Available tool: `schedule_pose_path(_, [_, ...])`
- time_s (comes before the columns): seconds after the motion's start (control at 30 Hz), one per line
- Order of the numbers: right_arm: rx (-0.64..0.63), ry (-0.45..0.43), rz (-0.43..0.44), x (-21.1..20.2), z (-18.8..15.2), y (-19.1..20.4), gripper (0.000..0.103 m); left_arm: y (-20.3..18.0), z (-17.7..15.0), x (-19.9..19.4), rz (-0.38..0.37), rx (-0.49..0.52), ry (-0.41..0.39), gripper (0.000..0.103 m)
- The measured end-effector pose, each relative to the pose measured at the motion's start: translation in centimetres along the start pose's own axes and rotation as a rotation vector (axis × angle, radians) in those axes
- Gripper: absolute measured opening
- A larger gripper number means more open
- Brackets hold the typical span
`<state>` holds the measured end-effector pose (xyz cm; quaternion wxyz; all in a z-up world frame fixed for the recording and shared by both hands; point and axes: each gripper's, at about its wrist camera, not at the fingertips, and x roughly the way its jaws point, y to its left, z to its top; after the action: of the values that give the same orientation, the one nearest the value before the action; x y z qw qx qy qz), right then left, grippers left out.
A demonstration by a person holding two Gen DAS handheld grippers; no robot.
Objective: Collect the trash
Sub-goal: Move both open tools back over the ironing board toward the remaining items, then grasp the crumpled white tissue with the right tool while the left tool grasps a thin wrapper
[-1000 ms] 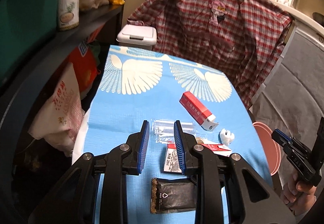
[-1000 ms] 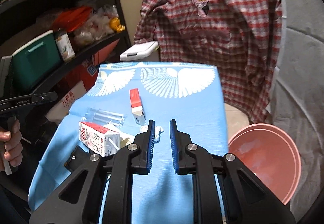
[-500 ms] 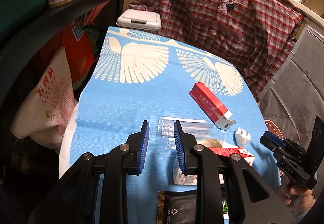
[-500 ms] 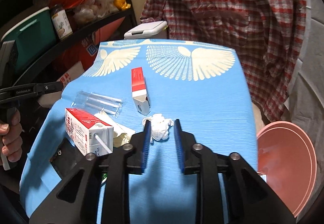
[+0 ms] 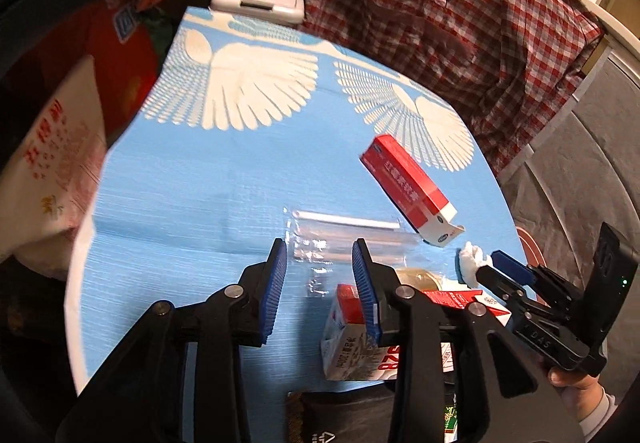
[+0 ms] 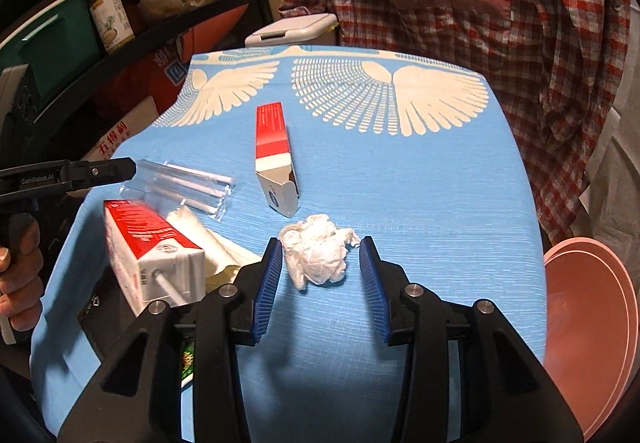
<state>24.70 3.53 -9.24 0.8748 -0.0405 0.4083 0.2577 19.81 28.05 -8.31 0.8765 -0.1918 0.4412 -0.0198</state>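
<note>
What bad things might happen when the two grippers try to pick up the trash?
1. The right gripper, its jaws opening around the crumpled tissue, may pinch only a loose edge, so the tissue could slip out.
2. The left gripper, jaws opening, sits over the clear plastic wrapper. That thin, flat wrapper may slide on the blue tablecloth rather than lift.
3. The milk carton lies right beside the left gripper and could get bumped.

dark shelving [image 6: 132,43] left (cluttered), plaid shirt [image 6: 480,3] hanging behind blue-clothed table [image 6: 420,183].
</note>
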Motion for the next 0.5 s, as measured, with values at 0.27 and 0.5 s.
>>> schedule_pose_path(0.27, [-0.018,0.010,-0.006,0.3,-0.1,0.4,0.033,-0.8,-0.4,0.5,-0.018,0.023,0.018,0.017])
schedule_pose_path(0.5, [-0.037,-0.008,-0.003,-0.8,0.0,0.6,0.012,-1.7,-0.1,-0.6,0.000,0.060,-0.011,0.002])
